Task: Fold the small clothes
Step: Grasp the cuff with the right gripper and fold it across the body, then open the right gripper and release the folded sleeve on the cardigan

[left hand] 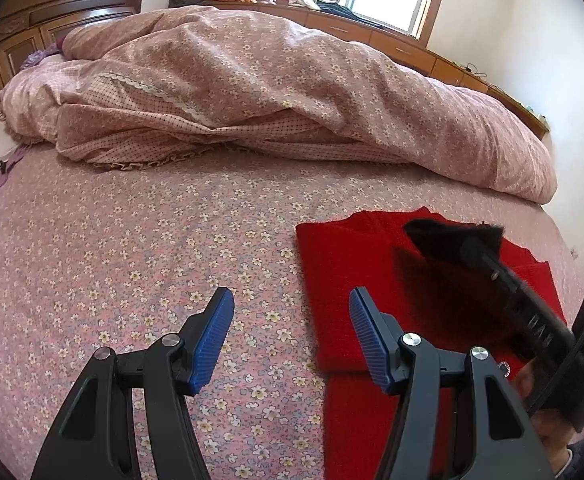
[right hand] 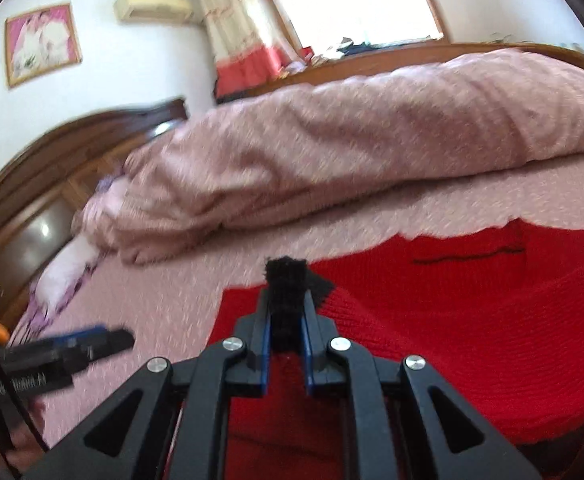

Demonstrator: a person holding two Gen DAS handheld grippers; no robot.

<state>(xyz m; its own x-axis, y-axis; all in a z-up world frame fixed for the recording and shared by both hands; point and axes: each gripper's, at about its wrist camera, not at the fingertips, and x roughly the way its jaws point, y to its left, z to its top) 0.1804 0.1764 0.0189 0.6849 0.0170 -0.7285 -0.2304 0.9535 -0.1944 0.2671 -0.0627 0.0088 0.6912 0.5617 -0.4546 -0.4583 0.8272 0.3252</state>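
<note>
The right hand-held gripper (right hand: 286, 312) tilts down over the red sweater (right hand: 451, 340), nearly closed, pinching its black trim (right hand: 288, 280). The left hand-held gripper (left hand: 292, 332) hovers half-open, empty, above the bed (left hand: 132, 260).

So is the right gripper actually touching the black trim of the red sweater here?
Touching. The right wrist view shows the right gripper with its blue pads closed on the black trim of the red sweater, no gap either side.
</note>
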